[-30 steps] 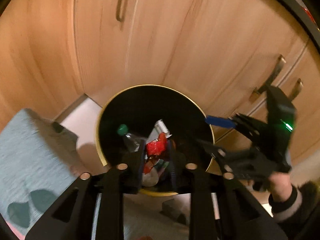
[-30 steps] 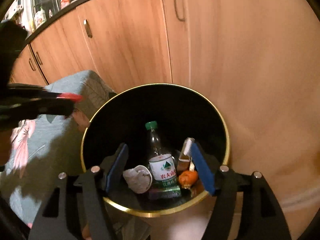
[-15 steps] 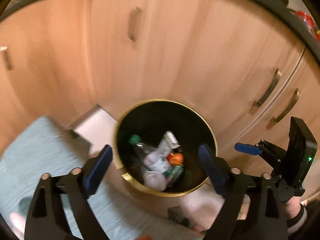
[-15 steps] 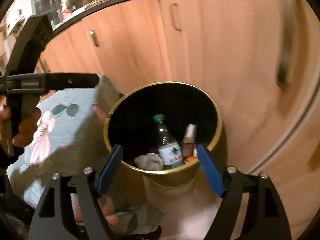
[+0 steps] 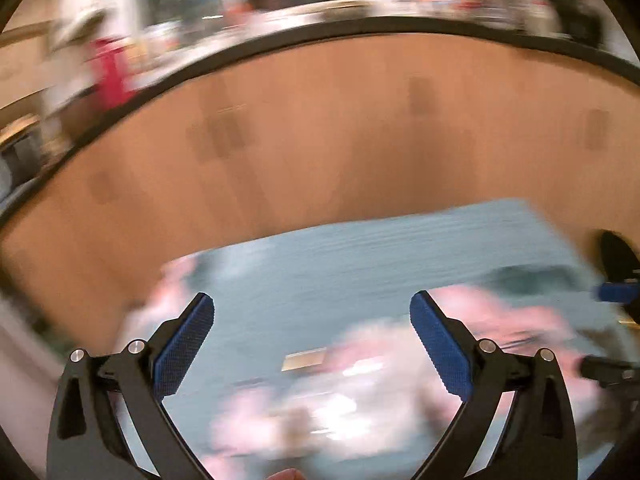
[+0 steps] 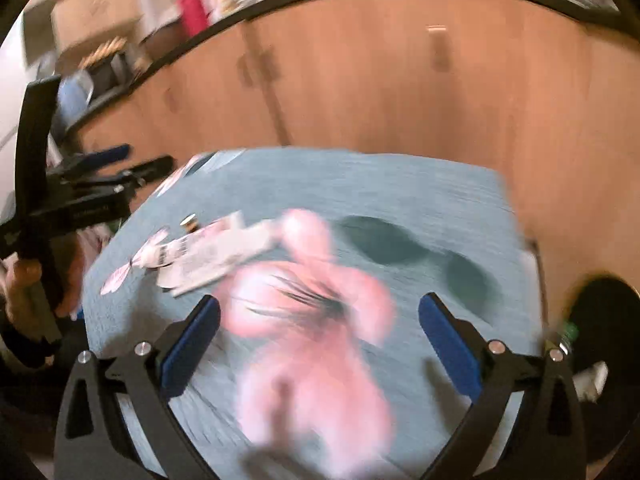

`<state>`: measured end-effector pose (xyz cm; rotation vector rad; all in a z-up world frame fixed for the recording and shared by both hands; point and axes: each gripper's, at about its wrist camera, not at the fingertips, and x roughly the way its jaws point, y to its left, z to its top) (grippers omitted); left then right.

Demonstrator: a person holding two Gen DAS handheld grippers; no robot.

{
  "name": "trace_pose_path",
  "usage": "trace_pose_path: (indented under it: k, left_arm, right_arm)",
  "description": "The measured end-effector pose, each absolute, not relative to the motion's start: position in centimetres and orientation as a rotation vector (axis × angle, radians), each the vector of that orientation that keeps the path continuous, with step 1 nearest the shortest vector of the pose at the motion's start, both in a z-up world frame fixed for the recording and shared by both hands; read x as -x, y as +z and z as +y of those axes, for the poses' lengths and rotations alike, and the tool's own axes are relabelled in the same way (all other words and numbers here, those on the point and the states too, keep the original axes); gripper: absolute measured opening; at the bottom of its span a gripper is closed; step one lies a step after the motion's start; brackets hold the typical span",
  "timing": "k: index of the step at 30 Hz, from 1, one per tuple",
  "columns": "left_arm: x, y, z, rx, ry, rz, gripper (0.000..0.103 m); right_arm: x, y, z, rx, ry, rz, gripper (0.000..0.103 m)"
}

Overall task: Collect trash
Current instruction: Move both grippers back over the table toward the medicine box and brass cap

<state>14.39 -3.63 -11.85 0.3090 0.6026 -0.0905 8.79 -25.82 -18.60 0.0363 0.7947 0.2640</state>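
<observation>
Both views are motion-blurred. My left gripper (image 5: 312,344) is open and empty above a blue cloth with pink flowers (image 5: 360,248). Blurred pale litter (image 5: 332,376) lies on the cloth between its fingers. My right gripper (image 6: 320,344) is open and empty over the same cloth (image 6: 360,192). White wrappers and a small bottle (image 6: 204,248) lie on the cloth at the left, ahead of it. The black bin with a gold rim (image 6: 604,320) shows at the right edge, with trash inside. The left gripper (image 6: 100,176) shows at the far left of the right wrist view.
Wooden cabinet doors (image 5: 320,140) stand behind the cloth-covered surface, under a dark-edged counter (image 5: 280,40) crowded with blurred items. The bin's edge (image 5: 618,260) and the right gripper's blue fingertip (image 5: 616,292) show at the right in the left wrist view.
Both grippers have swung away from the bin to the flowered cloth. The left gripper, shut on red trash over the bin a second ago, opened and is empty.
</observation>
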Motion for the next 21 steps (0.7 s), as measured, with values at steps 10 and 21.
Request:
trace_pose_path:
  k: [10,21]
  left_arm:
    - [-15.6,-15.1,11.6,-0.11,0.149,0.703,0.095]
    - [-15.5,-15.4,11.0,-0.121,0.0,0.708,0.095]
  right_arm:
    - [-15.8,-20.5,-17.0,0.14,0.332,0.867,0.099]
    - [-24.8,-20.9,-14.0,0.237,0.836,0.983,0.099]
